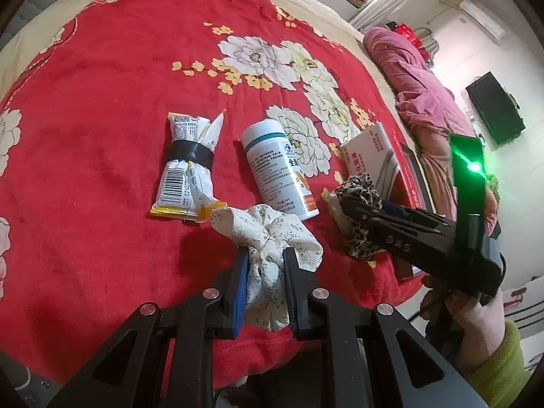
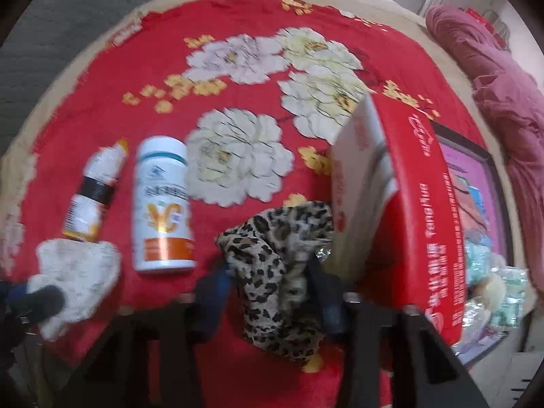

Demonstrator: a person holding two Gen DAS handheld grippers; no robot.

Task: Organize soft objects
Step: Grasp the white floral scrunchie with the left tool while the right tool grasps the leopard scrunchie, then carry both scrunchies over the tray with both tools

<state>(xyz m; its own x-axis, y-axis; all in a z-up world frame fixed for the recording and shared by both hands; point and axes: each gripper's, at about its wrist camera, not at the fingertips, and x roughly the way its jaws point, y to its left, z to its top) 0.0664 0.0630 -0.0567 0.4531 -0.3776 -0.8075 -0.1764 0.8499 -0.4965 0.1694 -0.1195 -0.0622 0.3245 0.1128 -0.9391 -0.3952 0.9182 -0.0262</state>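
Pinching the white floral cloth [image 1: 272, 255], the left gripper [image 1: 263, 258] has both pads pressed into the bunched fabric near the front edge of the red floral blanket [image 1: 102, 119]; the cloth's lower end hangs down between the fingers.

Right gripper [image 2: 268, 272] straddles the leopard-print cloth [image 2: 272, 272], which lies just left of the red and white box [image 2: 408, 204]. Right wrist view is motion-blurred, so can't tell whether its pads actually press the fabric. In the left wrist view that gripper's tips are buried in the leopard cloth, contact hidden.

White bottle [image 1: 277, 170] lies on its side between the two cloths, just beyond them. Taped snack packet [image 1: 188, 166] lies left of it, its near end touching or just beside the white cloth.

Box is cut off by the right gripper in the left view. A hand [image 1: 476, 306] in a green sleeve [image 1: 499, 367] holds that gripper, partly out of frame. Pink bedding [image 1: 414, 78] far right. Stuff right of the box is too blurred to identify.
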